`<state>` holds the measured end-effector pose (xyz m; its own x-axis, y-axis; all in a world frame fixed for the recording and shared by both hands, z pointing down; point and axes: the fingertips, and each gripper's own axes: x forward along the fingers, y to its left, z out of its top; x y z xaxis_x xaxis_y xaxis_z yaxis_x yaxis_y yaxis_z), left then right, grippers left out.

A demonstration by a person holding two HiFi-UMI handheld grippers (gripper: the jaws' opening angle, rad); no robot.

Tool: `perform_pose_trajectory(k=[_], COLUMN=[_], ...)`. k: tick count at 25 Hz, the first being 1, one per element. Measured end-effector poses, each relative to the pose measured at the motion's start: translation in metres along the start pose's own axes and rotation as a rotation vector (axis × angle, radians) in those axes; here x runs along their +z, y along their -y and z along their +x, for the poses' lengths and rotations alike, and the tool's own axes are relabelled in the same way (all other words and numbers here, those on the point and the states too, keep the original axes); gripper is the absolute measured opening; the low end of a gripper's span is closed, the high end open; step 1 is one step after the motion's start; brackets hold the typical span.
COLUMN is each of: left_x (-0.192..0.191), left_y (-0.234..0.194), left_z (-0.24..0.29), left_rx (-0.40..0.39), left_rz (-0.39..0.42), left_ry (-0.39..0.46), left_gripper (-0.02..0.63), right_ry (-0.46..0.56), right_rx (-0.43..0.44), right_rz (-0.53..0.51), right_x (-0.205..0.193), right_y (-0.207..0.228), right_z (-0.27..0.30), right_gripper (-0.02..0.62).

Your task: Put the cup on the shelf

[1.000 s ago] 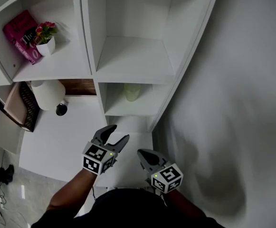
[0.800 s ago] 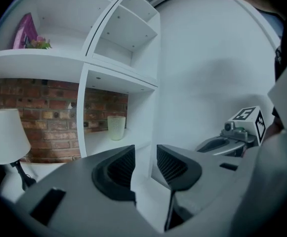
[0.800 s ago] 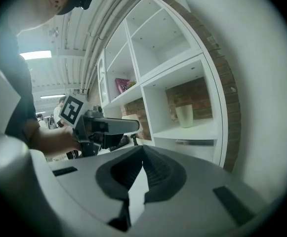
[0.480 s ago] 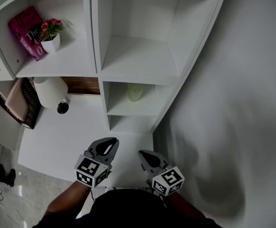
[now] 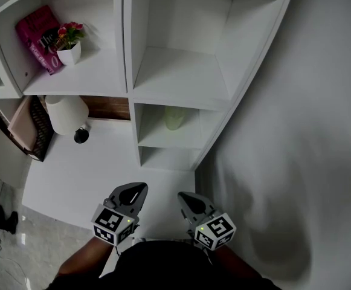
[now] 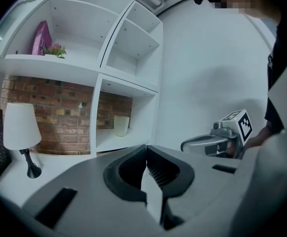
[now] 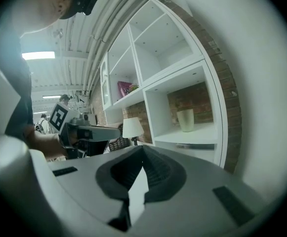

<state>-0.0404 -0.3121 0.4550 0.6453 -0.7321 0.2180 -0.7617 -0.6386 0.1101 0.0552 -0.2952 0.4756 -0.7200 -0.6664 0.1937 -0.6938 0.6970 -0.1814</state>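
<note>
A pale green cup [image 5: 174,118] stands upright inside the lower compartment of the white shelf unit [image 5: 181,77]; it also shows in the left gripper view as the cup [image 6: 121,125] and in the right gripper view as the cup [image 7: 185,119]. My left gripper [image 5: 135,190] is shut and holds nothing, low over the white table, well short of the shelf. My right gripper [image 5: 182,196] beside it is shut and empty too. Each gripper appears in the other's view, the left gripper [image 7: 114,131] and the right gripper [image 6: 185,144].
A white table lamp [image 5: 66,115] stands on the white table [image 5: 72,174] at the left. A pink book [image 5: 37,36] and a small potted flower [image 5: 70,45] sit in the upper left compartment. A dark woven basket [image 5: 36,132] lies at the far left. A grey wall [image 5: 302,132] bounds the right.
My left gripper's jaws have gone from open to shut and it has drawn back toward me. The right gripper has barely moved. The view has shifted slightly.
</note>
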Motion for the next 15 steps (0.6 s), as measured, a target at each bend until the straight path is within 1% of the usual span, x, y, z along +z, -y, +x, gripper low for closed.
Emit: perform_pose_trajectory(k=[7, 15], left_x=[-0.014, -0.017], left_y=[0.002, 0.000], left_z=[-0.008, -0.010], left_rx=[0.026, 0.039], left_rz=[0.001, 0.000], left_ry=[-0.018, -0.028], left_gripper=[0.008, 0.008], right_ry=[-0.002, -0.014], right_rx=[-0.022, -0.048], right_rz=[0.002, 0.040], right_x=[-0.005, -0.014], right_y=[0.008, 0.014], right_z=[-0.004, -0.006], right_gripper=[0.003, 0.003])
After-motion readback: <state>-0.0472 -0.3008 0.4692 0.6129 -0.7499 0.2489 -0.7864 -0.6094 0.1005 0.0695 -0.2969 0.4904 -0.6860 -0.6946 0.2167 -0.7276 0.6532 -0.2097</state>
